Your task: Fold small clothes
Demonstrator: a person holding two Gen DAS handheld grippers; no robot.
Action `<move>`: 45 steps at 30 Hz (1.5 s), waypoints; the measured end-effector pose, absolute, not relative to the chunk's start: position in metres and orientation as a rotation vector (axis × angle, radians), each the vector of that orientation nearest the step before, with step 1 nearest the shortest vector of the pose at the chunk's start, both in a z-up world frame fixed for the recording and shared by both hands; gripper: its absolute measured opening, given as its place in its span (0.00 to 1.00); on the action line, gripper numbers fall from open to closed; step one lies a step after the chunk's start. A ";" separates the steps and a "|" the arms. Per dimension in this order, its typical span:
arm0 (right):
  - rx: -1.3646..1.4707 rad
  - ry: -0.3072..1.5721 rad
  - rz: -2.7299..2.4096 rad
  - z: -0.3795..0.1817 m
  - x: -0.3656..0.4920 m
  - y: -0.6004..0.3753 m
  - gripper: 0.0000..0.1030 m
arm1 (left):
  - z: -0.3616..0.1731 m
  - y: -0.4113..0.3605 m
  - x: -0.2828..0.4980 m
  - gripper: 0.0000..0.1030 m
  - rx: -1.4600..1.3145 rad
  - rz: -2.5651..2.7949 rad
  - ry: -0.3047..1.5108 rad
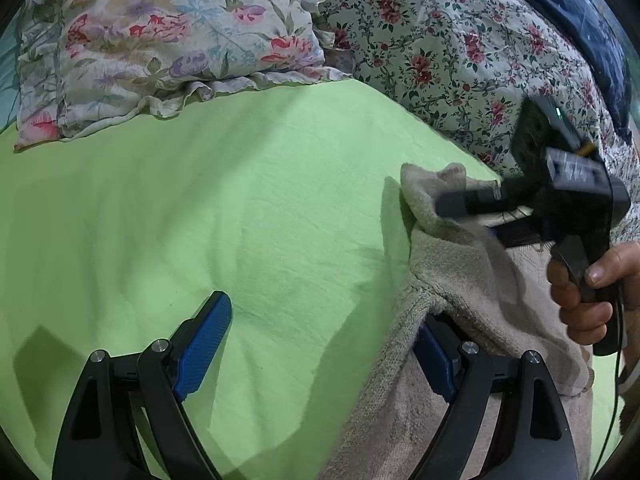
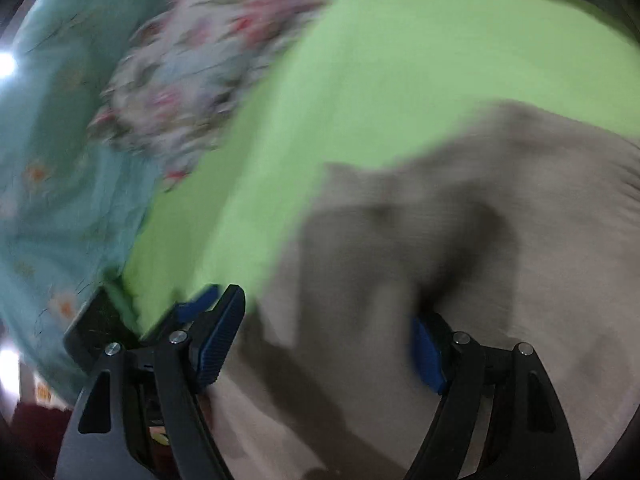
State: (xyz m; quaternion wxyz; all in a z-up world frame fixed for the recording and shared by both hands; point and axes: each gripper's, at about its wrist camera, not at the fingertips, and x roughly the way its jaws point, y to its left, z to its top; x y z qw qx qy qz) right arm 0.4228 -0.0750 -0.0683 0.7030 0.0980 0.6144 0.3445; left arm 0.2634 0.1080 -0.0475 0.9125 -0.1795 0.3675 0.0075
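Note:
A beige knitted garment (image 1: pixel 460 276) lies on the green sheet (image 1: pixel 240 200) at the right of the left wrist view, with one corner bunched up. My left gripper (image 1: pixel 324 312) stands open over the sheet; the garment's edge drapes over its right finger, and its left pad is bare. Held by a hand (image 1: pixel 584 292), my right gripper (image 1: pixel 466 220) points down at the bunched corner. The right wrist view is blurred: the right gripper (image 2: pixel 324 320) is open just above the garment (image 2: pixel 440 200), with no cloth pressed between its pads.
A floral pillow (image 1: pixel 160 40) lies at the back left of the bed and a floral quilt (image 1: pixel 440 48) at the back right. A pale blue flowered cloth (image 2: pixel 52 180) hangs at the left of the right wrist view. A thin cable (image 1: pixel 618 360) trails from the right gripper.

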 end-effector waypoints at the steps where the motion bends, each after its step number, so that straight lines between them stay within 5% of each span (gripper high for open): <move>1: 0.264 1.344 0.808 -0.068 0.425 -0.069 0.76 | -0.048 0.108 0.263 0.85 -0.371 0.016 0.756; 11: 0.804 0.980 0.700 -0.073 0.453 -0.112 0.76 | -0.049 0.117 0.261 0.82 -0.437 -0.002 0.765; 16: 0.655 0.888 0.510 -0.026 0.421 -0.135 0.76 | -0.046 0.125 0.242 0.72 -0.438 -0.002 0.796; 24: 0.476 0.765 0.270 0.037 0.285 -0.227 0.76 | -0.031 0.130 0.231 0.72 -0.439 -0.042 0.828; 31: 0.387 0.730 -0.120 0.041 0.166 -0.327 0.76 | -0.018 0.098 0.276 0.72 -0.303 -0.075 0.827; 37: 0.387 0.812 -0.233 0.013 0.145 -0.361 0.74 | -0.039 0.081 0.307 0.73 -0.140 0.026 0.866; 40: 0.366 0.918 -0.190 -0.009 0.156 -0.354 0.58 | -0.045 0.079 0.311 0.76 -0.115 0.038 0.874; 42: 0.315 0.960 -0.198 -0.015 0.163 -0.347 0.10 | -0.045 0.077 0.313 0.78 -0.096 0.058 0.872; 45: 0.315 0.857 -0.194 0.003 0.158 -0.345 0.10 | -0.046 0.082 0.312 0.79 -0.111 0.077 0.863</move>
